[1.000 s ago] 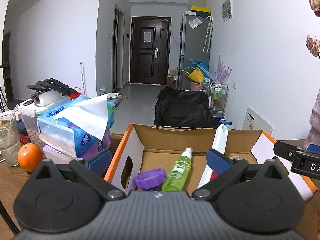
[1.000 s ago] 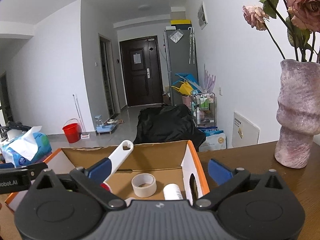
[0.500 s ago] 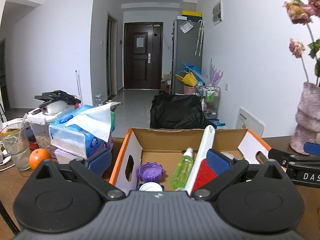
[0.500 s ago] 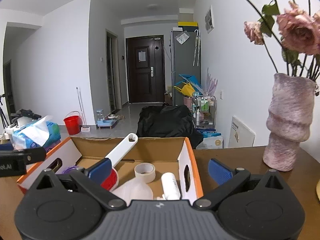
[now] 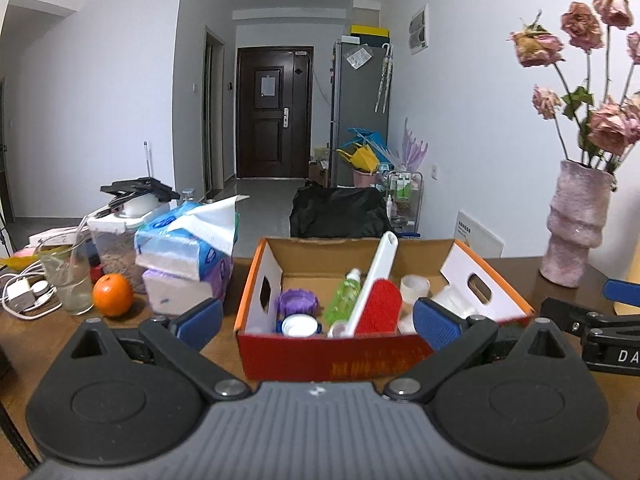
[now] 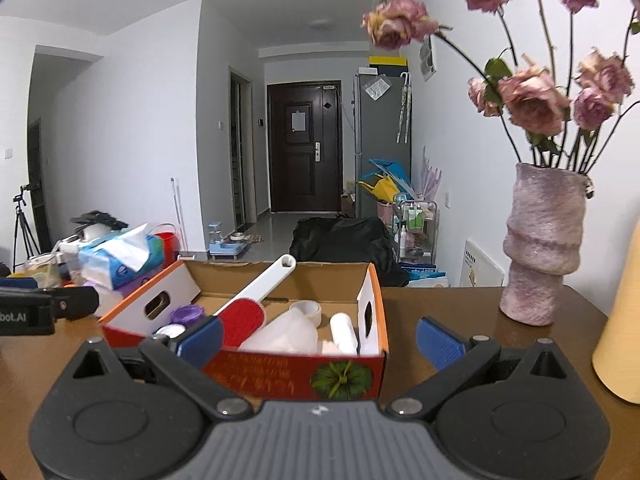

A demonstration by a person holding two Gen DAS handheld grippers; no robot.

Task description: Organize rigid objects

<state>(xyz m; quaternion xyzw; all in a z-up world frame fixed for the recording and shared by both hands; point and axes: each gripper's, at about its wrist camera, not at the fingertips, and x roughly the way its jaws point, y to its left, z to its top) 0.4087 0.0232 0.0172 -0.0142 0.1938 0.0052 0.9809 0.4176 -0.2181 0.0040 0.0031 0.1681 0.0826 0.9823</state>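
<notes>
Two released grippers, left gripper (image 5: 316, 322) and right gripper (image 6: 318, 338), face a cardboard box (image 5: 320, 354) holding a red-and-white brush (image 5: 376, 300) and bottles.

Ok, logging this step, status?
Left gripper open, right gripper open, both empty. Box on table, brush leaning inside. Nothing in the way.

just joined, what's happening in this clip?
A person holds two handheld grippers over a wooden table, sorting rigid items into an orange-edged cardboard box. Both the left gripper and right gripper are open and empty, hovering in front of the box. Inside it lie a white-handled red lint brush, green spray bottle, purple lid, tape roll and a white bottle.
</notes>
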